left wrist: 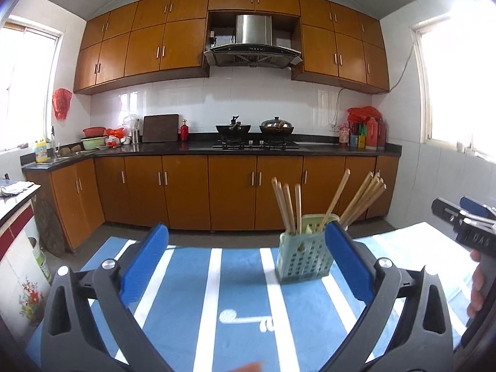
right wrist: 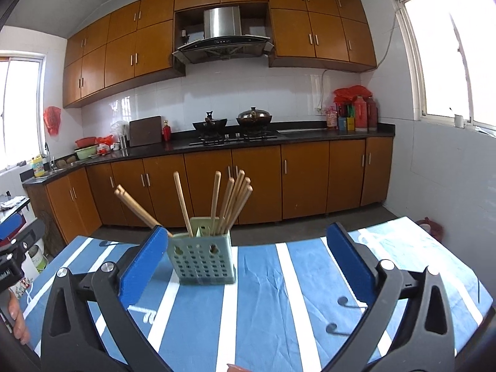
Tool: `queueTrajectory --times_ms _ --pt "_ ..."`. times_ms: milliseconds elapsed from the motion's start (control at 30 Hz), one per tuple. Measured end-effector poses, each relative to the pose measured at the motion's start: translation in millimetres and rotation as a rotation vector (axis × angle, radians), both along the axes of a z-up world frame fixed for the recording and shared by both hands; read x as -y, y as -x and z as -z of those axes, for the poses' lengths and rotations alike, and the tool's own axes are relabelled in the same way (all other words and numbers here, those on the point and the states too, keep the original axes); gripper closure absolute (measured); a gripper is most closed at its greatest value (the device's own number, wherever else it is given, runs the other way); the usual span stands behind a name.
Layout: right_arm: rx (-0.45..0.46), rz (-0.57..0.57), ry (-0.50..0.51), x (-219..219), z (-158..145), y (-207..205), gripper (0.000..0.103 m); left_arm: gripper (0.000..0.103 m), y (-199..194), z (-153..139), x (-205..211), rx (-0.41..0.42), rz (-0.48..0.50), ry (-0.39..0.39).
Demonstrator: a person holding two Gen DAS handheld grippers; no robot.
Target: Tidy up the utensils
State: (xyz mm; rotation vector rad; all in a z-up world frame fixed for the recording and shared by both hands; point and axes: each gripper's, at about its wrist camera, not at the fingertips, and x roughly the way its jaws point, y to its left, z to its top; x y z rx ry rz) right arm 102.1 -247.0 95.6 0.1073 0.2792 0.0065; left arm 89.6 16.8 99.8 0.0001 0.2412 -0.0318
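Left claw held level and pointing forward, blue-padded fingers spread wide with nothing between them. Right claw in the same pose, equally wide, its pads bare and gripping nothing. Both raised above the bench, side by side and apart. Seen from the left wrist camera, black body of the right claw at the far right edge, bare fingertips of the right hand wrapped around its handle. Seen from the right wrist camera, left claw's body at the far left edge, left hand clasping it from below.
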Motion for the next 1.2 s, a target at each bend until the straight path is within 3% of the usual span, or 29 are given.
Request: queueTrajectory --times_ms 600,933,1200 --pt "-0.058 -0.041 0.057 -18 83 58 0.002 0.004 60 84 6 -0.082 -0.047 0.003" --pt "-0.112 -0.049 0.058 -24 106 71 0.002 0.004 71 107 8 -0.122 -0.049 -0.012" --pt "-0.109 -0.050 0.063 -26 110 78 0.002 0.004 78 109 8 -0.103 -0.046 0.003"
